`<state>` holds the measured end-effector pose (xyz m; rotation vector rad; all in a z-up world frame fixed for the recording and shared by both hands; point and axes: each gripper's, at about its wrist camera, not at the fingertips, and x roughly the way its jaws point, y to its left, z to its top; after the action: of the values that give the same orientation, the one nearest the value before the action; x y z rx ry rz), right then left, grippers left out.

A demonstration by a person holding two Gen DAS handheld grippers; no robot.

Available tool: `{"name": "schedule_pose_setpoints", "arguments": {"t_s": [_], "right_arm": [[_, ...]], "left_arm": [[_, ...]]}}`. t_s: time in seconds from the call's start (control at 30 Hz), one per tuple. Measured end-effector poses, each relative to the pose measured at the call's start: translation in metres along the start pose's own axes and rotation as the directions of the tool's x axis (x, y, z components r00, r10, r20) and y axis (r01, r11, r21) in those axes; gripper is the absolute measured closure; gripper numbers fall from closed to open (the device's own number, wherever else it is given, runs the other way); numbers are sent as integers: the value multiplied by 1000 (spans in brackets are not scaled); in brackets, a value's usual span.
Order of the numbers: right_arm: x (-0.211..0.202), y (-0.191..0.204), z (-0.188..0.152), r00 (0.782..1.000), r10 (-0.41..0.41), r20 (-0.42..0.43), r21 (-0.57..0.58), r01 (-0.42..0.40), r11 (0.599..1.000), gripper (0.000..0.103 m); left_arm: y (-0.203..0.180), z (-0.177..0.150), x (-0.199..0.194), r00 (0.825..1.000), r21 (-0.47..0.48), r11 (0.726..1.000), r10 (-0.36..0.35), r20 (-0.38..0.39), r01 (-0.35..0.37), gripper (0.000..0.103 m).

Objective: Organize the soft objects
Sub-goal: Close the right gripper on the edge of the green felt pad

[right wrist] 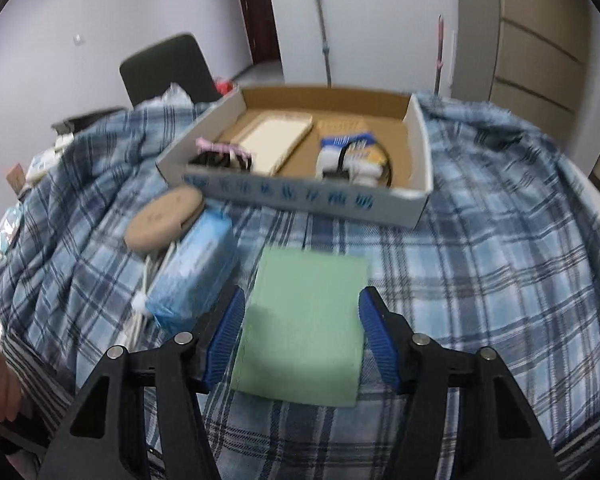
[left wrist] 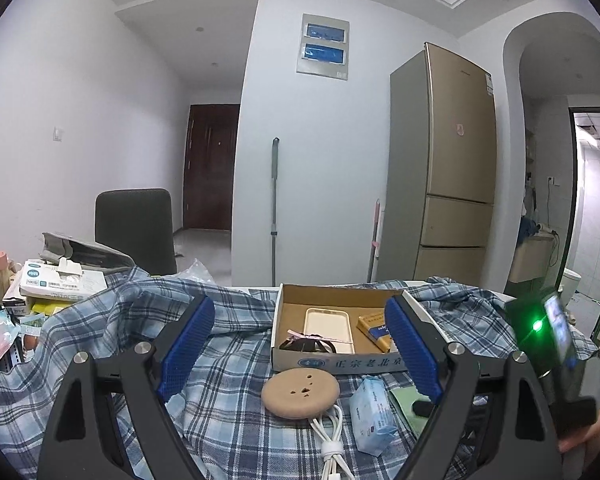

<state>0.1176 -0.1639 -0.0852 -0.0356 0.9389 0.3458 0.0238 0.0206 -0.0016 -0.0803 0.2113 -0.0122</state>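
Observation:
A flat green cloth (right wrist: 300, 320) lies on the blue plaid fabric (right wrist: 480, 280) that covers the table. My right gripper (right wrist: 302, 296) points down at the cloth, its blue pads (right wrist: 224, 332) standing at the cloth's left and right edges; the cloth stays flat and unsqueezed. To its left lie a blue tissue pack (right wrist: 192, 276) and a tan round pad (right wrist: 164, 220). My left gripper (left wrist: 300, 308) is held wide open over the table with nothing between its fingers. Below it lie the tan pad (left wrist: 300, 394), the tissue pack (left wrist: 372, 416) and a corner of the green cloth (left wrist: 408, 404).
A shallow cardboard box (right wrist: 300, 200) holds a cream phone case (right wrist: 276, 140), a hair tie (right wrist: 220, 156) and a small packet (right wrist: 352, 152). A white cable (left wrist: 332, 440) runs from the tan pad. Clutter and a tissue box (left wrist: 56, 280) sit at the table's left; a chair (left wrist: 136, 232) stands behind.

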Motion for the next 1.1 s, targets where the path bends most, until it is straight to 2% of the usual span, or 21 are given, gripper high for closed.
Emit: {"name": "schedule_pose_setpoints", "arguments": {"t_s": [0.13, 0.3, 0.57, 0.63, 0.77, 1.1], "right_arm": [[12, 2, -1, 999, -25, -36, -3, 25, 1000, 44], [16, 6, 0, 999, -24, -38, -12, 23, 1000, 38], [19, 7, 0, 999, -34, -37, -14, 34, 999, 37], [20, 6, 1, 998, -35, -44, -3, 35, 999, 31], [21, -1, 1, 999, -14, -45, 31, 16, 999, 31], [14, 2, 1, 999, -41, -12, -2, 41, 999, 34]], "left_arm": [[1, 0, 2, 1000, -7, 1000, -8, -13, 8, 14], [1, 0, 3, 1000, -8, 1000, -10, -18, 10, 14], [4, -2, 7, 999, -21, 1000, -9, -34, 8, 14], [4, -2, 7, 999, -20, 1000, -9, -35, 8, 14], [5, -2, 7, 999, -17, 1000, -8, -34, 7, 14], [4, -3, 7, 999, -15, 1000, -9, -36, 9, 14]]}}
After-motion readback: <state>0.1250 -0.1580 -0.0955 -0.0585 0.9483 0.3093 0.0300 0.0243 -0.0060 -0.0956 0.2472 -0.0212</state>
